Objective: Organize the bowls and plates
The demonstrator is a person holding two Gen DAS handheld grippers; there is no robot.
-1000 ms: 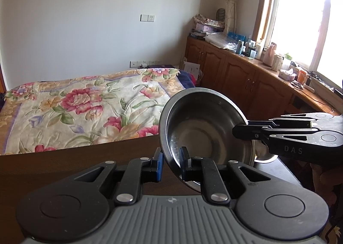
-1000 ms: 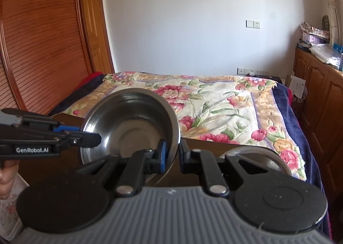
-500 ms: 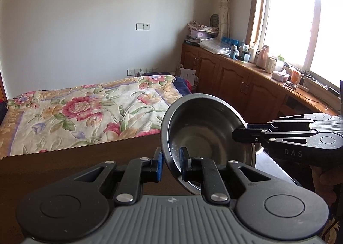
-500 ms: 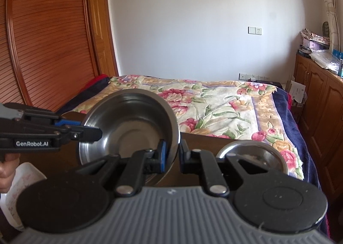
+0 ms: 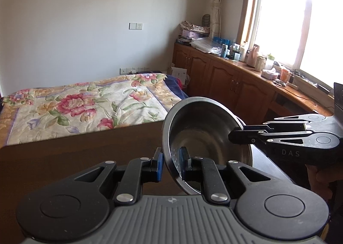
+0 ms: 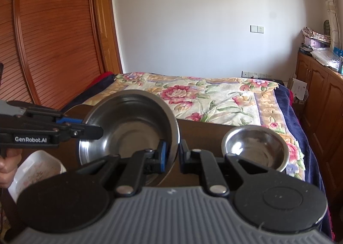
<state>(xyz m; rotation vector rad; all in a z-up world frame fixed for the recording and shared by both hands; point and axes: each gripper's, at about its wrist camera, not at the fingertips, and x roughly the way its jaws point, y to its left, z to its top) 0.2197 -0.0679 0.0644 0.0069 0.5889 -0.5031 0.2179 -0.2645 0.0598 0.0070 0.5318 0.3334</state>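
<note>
A large steel bowl point(image 5: 203, 136) hangs tilted above the dark wooden table point(image 5: 85, 149), held on two sides. My left gripper point(image 5: 171, 161) is shut on its near rim, with the rim pinched between the blue pad and the black finger. My right gripper point(image 5: 234, 136) comes in from the right and clamps the opposite rim. In the right wrist view the same bowl point(image 6: 128, 128) sits in my right gripper point(image 6: 172, 154), and the left gripper point(image 6: 96, 132) holds its left rim. A small steel bowl point(image 6: 255, 147) stands on the table at the right.
A white dish with a floral pattern point(image 6: 36, 169) lies at the lower left, next to a hand point(image 6: 8, 164). Beyond the table's far edge is a bed with a flowered cover point(image 6: 203, 98). Wooden cabinets point(image 5: 235, 85) run along the right wall.
Both grippers have moved together with the large bowl still clamped. In the right wrist view the small steel bowl shows more fully and the white dish has come into sight.
</note>
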